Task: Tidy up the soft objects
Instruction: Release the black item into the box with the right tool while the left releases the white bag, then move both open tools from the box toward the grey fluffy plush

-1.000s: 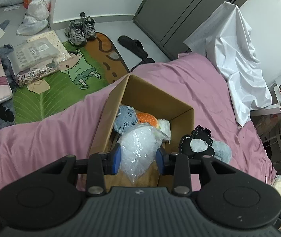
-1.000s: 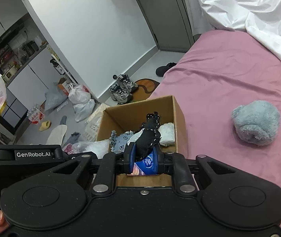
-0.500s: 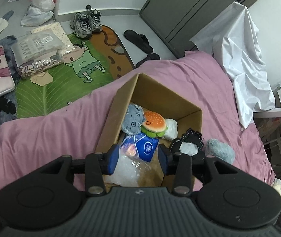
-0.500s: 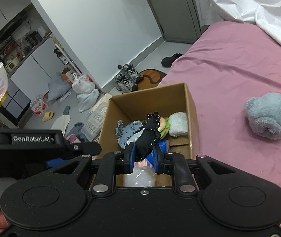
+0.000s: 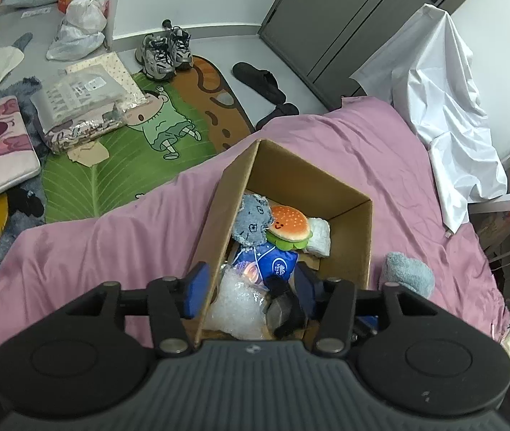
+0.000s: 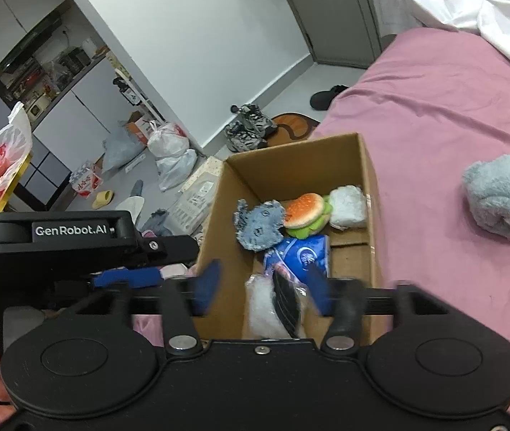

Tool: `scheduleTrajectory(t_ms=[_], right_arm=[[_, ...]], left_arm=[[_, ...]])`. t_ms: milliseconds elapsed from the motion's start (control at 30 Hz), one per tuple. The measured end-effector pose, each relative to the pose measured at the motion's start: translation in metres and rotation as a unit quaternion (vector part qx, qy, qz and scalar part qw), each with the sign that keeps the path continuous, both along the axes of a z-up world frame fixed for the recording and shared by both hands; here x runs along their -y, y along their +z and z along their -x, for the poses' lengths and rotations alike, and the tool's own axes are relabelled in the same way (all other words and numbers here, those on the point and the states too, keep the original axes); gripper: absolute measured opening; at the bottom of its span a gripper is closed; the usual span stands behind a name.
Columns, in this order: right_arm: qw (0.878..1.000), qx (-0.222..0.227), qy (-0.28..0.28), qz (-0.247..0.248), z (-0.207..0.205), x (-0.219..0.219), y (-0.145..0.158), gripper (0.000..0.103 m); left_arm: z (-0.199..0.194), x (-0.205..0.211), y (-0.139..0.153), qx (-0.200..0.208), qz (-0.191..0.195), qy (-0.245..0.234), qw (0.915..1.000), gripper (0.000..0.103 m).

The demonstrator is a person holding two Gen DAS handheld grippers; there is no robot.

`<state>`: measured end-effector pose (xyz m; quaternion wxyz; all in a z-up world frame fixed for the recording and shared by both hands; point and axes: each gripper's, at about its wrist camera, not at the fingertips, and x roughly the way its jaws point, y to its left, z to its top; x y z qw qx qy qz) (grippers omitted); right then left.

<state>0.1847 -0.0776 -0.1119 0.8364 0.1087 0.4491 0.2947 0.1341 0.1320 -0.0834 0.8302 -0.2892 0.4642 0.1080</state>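
Clearly, "GenRobot.AI" is printed on the left gripper (image 6: 154, 276).

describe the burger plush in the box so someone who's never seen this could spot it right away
Find the open cardboard box on the pink bedsheet. The burger plush lies toward its far end, between a denim-blue toy and a white bundle. Only it has an orange bun and green frill.

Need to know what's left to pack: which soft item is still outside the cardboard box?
The fluffy grey-blue plush, lying alone on the pink bedsheet right of the cardboard box. The burger plush, denim toy and the others are inside.
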Motion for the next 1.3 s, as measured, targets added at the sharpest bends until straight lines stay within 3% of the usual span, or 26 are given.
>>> scheduleTrajectory(t_ms=[100,333,700,833,1000,1300], right_arm=[[1.000,-0.001,-0.009,0.009,0.000,0.008,0.001,0.067],[0.999,0.005,-0.034,0.017,-0.003,0.029,0.006,0.080],[0.998,0.021,-0.053,0.016,-0.013,0.059,0.013,0.088],[0.998,0.031,-0.057,0.016,-0.014,0.068,0.015,0.097],[0.996,0.049,-0.074,0.031,-0.017,0.083,0.014,0.099],[0.995,0.036,-0.097,0.010,-0.028,0.117,0.006,0.103]], left_arm=[[-0.001,0.005,0.002,-0.007,-0.018,0.004,0.9998,0.068],[-0.004,0.017,0.007,-0.006,-0.037,-0.001,0.9993,0.075],[-0.012,0.039,0.012,0.000,-0.057,-0.007,0.9983,0.077],[-0.016,0.048,0.013,-0.001,-0.065,-0.012,0.9978,0.078],[-0.021,0.060,0.013,-0.003,-0.072,-0.014,0.9973,0.078],[-0.031,0.082,0.013,-0.003,-0.083,-0.026,0.9962,0.078]])
